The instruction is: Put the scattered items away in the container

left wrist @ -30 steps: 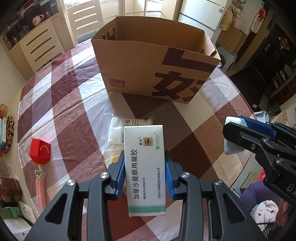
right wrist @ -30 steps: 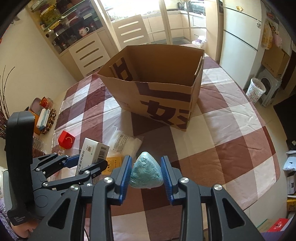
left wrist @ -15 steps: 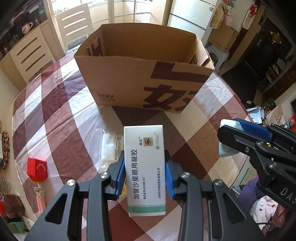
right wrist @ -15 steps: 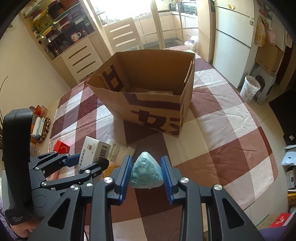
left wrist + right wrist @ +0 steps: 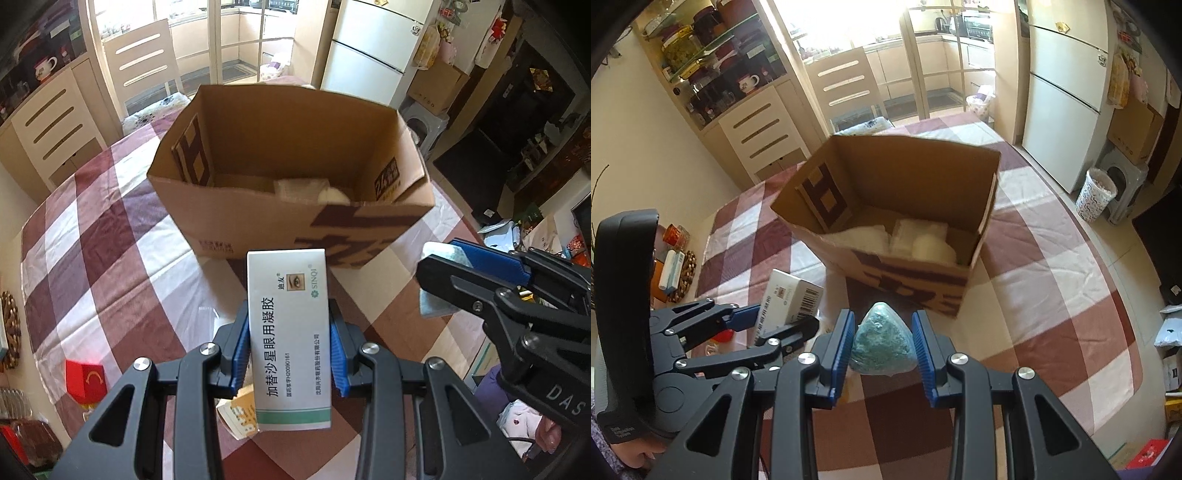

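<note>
1. The left gripper (image 5: 289, 345) is closed to the width of a white medicine carton (image 5: 289, 339); both blue pads press its long sides.
2. The right gripper (image 5: 882, 345) is closed on a blue-green triangular packet (image 5: 882, 345), pinched between its pads.
3. The cardboard box (image 5: 916, 280) stands open on the checked tablecloth (image 5: 92, 266); both held items hang just short of its near wall, above the cloth.
4. White packets (image 5: 916, 240) lie inside the cardboard box.
5. A red box (image 5: 85, 380) sits well left of the cardboard box.
</note>
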The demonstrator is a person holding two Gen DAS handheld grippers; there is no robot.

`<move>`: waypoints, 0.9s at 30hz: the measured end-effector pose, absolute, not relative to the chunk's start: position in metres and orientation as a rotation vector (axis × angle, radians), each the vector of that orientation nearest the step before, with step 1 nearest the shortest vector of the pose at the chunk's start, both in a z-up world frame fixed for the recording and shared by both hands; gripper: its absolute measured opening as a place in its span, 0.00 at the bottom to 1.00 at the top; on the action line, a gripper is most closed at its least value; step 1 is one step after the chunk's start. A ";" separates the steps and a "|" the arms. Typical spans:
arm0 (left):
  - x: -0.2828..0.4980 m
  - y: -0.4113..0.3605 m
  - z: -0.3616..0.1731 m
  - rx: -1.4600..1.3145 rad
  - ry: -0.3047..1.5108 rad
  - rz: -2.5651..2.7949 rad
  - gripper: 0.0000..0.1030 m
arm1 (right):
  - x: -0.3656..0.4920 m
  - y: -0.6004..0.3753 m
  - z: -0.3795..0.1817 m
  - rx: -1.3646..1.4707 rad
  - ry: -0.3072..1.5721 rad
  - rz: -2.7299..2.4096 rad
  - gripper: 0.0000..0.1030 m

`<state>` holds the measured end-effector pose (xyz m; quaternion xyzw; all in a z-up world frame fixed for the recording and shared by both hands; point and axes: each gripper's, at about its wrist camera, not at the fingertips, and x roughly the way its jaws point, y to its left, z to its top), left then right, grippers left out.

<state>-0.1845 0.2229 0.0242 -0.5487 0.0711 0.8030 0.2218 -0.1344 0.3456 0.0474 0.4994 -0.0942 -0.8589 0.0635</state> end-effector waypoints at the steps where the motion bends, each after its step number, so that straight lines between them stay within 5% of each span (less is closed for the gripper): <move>1: -0.188 0.223 0.027 -1.511 0.189 2.215 0.36 | -0.137 0.345 0.050 1.500 -0.281 -2.597 0.32; 17: -0.265 0.233 0.085 -1.397 0.073 2.209 0.36 | -0.200 0.353 0.093 1.363 -0.277 -2.646 0.32; 27: -0.334 0.246 0.067 -1.452 0.051 2.209 0.36 | -0.266 0.366 0.083 1.365 -0.280 -2.684 0.32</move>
